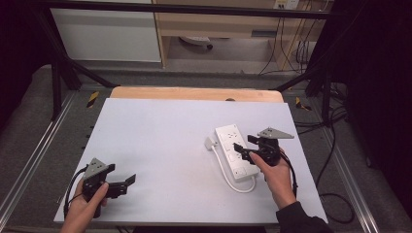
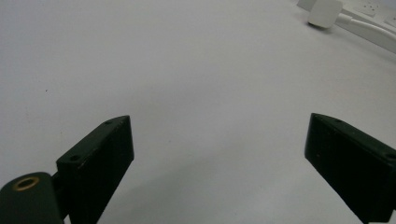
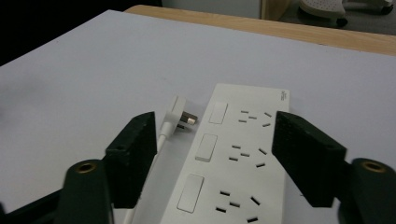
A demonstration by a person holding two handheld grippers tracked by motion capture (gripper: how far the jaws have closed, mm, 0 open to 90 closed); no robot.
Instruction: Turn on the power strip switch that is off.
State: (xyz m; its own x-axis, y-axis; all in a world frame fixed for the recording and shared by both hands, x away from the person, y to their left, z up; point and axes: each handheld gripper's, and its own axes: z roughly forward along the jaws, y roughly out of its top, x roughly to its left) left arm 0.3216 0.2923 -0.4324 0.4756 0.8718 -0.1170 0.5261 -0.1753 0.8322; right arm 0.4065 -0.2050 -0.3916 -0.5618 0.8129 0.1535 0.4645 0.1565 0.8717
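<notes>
Hovering over the power strip (image 1: pixel 236 152) at the desk's (image 1: pixel 160 141) right side, the right hand-held gripper (image 1: pixel 241 150) is spread wide astride it, nothing gripped yet. The plug (image 3: pixel 178 114) lies unplugged beside it. The left hand-held gripper (image 1: pixel 128 181) waits spread, empty.

A small dark mark is printed at the far corner of the white rectangular plastic power strip (image 3: pixel 233 158) — too small to be read. No other text is seen.
</notes>
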